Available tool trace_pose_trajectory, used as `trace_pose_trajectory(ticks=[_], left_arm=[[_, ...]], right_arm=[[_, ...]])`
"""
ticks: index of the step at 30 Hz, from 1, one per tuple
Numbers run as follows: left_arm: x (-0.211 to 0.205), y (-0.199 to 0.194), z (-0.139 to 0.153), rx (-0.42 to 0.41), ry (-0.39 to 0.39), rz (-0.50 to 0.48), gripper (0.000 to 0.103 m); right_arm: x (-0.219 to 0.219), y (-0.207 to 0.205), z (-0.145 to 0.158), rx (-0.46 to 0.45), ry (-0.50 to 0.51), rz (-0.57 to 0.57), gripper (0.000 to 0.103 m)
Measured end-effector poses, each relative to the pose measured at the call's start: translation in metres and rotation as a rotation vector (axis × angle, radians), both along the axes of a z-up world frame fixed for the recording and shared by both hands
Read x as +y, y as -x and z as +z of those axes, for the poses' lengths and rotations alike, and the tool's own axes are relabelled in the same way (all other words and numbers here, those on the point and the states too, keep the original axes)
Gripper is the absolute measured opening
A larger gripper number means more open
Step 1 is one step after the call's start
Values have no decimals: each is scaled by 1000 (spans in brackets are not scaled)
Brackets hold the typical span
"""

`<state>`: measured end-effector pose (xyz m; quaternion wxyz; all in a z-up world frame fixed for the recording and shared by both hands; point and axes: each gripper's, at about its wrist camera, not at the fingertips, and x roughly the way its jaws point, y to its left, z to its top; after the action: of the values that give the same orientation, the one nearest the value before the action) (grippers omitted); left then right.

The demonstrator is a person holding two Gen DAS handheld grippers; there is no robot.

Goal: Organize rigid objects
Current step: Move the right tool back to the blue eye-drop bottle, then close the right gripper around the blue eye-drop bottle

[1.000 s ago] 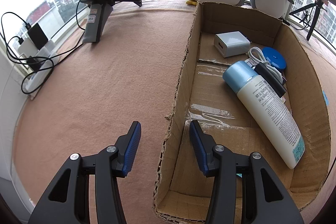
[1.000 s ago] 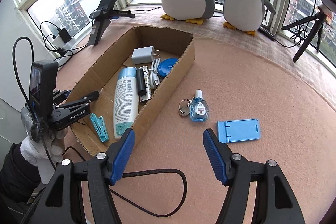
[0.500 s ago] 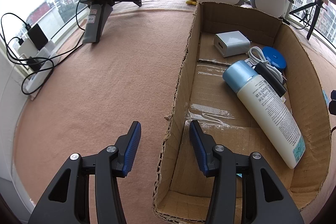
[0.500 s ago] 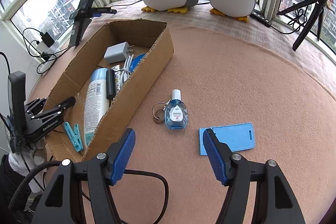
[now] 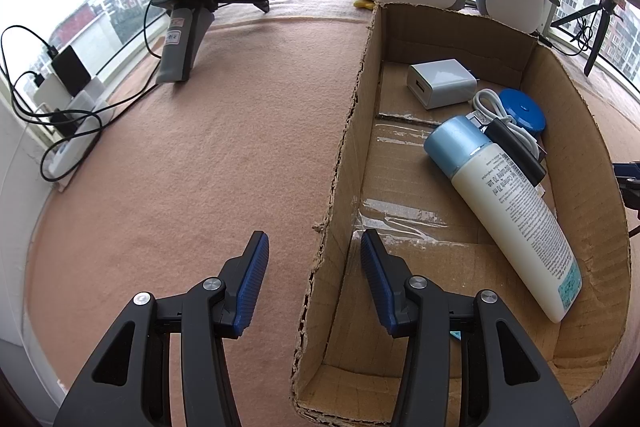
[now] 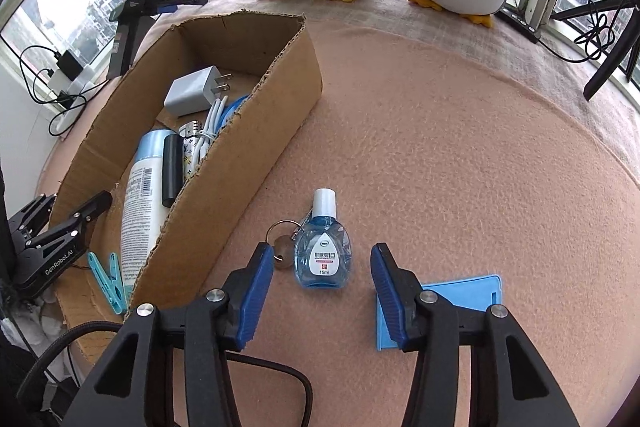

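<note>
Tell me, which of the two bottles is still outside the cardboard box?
The small blue eye-drop bottle, lying on the mat between the right gripper fingers. The big white lotion bottle with the blue cap already lies inside the box.

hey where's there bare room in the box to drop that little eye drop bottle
The box floor is bare along its left wall, between that wall and the lotion bottle, and at the near end by the left gripper. The far right is crowded: charger, cable, blue disc. The eye drop bottle lies outside, between the right gripper fingers.
</note>
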<state>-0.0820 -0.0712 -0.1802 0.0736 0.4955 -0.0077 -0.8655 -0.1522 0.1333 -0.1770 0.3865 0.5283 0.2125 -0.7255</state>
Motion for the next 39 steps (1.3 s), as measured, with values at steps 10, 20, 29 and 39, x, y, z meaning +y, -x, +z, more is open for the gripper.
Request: trace_pose_trajectory(ticks=[10,20,29,39], left_arm=[[0,0,0,0,1,0,47],[0,0,0,0,1,0,47],[0,1,0,0,0,1,47],[-1,2,0,1,2,-1,47]], right_arm=[[-2,3,-7,17,-47,18,33],[5,10,-6,30,-62,16,28],[5,10,-4,55,-60,9,27],[8,-1,26,84,22,-2,27]])
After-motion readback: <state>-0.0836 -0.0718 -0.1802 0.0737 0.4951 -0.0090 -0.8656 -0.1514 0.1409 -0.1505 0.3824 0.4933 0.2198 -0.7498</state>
